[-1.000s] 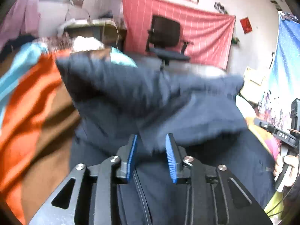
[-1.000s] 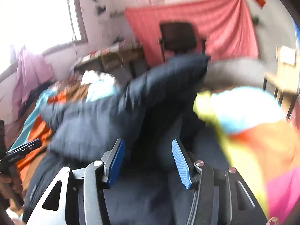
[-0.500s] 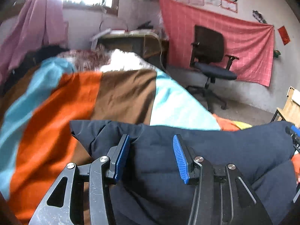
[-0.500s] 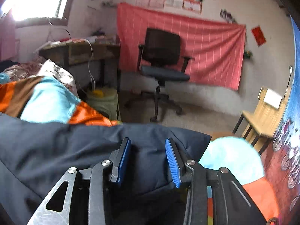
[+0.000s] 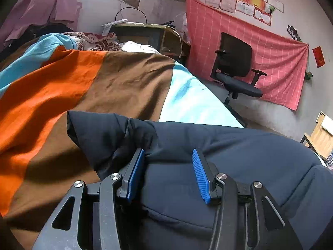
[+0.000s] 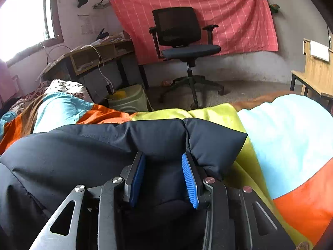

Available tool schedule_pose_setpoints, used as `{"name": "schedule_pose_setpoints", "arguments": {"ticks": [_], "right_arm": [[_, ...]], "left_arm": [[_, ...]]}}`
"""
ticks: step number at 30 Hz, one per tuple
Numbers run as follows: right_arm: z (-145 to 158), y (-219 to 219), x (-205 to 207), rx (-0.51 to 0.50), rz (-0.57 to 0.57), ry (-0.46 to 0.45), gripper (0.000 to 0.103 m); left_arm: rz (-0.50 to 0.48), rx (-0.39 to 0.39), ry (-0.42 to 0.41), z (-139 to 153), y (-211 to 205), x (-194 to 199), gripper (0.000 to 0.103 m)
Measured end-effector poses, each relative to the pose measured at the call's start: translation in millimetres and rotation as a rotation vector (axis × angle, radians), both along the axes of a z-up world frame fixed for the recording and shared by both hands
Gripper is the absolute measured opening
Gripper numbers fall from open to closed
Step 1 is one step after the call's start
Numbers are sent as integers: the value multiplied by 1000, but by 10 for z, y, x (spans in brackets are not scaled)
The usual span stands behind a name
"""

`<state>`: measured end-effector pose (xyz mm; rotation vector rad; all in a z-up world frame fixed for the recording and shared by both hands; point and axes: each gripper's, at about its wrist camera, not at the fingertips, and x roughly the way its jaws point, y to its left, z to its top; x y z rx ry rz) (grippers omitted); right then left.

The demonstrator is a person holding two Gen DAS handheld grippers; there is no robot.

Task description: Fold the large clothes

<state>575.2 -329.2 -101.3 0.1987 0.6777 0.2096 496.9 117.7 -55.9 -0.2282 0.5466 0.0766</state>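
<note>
A dark navy padded jacket (image 5: 239, 145) lies on the striped bedspread (image 5: 62, 95), its folded far edge running across both views. My left gripper (image 5: 168, 156) straddles that edge near the jacket's left corner, and thick fabric puckers against the left finger (image 5: 136, 170) and fills the gap. In the right wrist view the jacket (image 6: 83, 156) bunches between the blue pads of my right gripper (image 6: 163, 160), close to its right corner (image 6: 220, 145). Both grippers press down on the bed.
The bedspread (image 6: 291, 135) has orange, brown, turquoise and yellow panels. Beyond the bed's far edge stand a black office chair (image 6: 183, 41), a cluttered desk (image 6: 93, 58), a green bin (image 6: 129, 98) and a wooden table (image 6: 312, 75). A red checked cloth hangs on the wall.
A second ago the jacket was swung up in the air, blurred. It now lies folded flat on the bed. Both grippers came down with it, and the right fingers have drawn closer together.
</note>
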Motion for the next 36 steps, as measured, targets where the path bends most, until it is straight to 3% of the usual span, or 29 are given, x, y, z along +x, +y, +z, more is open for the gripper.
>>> {"name": "schedule_pose_setpoints", "arguments": {"ticks": [4,6,10,13,16,18,22,26,30,36], "right_arm": [[258,75,-110,-86,-5,-4,34],[513,126,-288,-55,13,-51,39],[844,368,-563,-31,144,-113,44],[922,587,-730,-16,279,-94,44],[866,732,-834,-51,359,-63,44],[750,800,-873,-108,381,-41,44],[503,849,-816,-163,385,16,44],[335,937,-766,-211,370,-5,44],[181,938,-784,-201,351,-69,44],[71,940,-842,-191,331,-106,44]], "left_arm": [[14,26,50,192,-2,-37,42],[-1,12,44,341,-12,-119,42],[-161,-51,-43,684,-196,-346,42],[-324,-81,-21,718,-426,-409,42],[-469,-116,63,572,-626,-431,42],[-490,-51,64,475,-723,-487,42],[-503,38,72,375,-854,-501,42],[-495,147,56,223,-1049,-488,43],[-489,149,7,-17,-962,-502,43],[-481,165,-45,-101,-982,-573,43]]}}
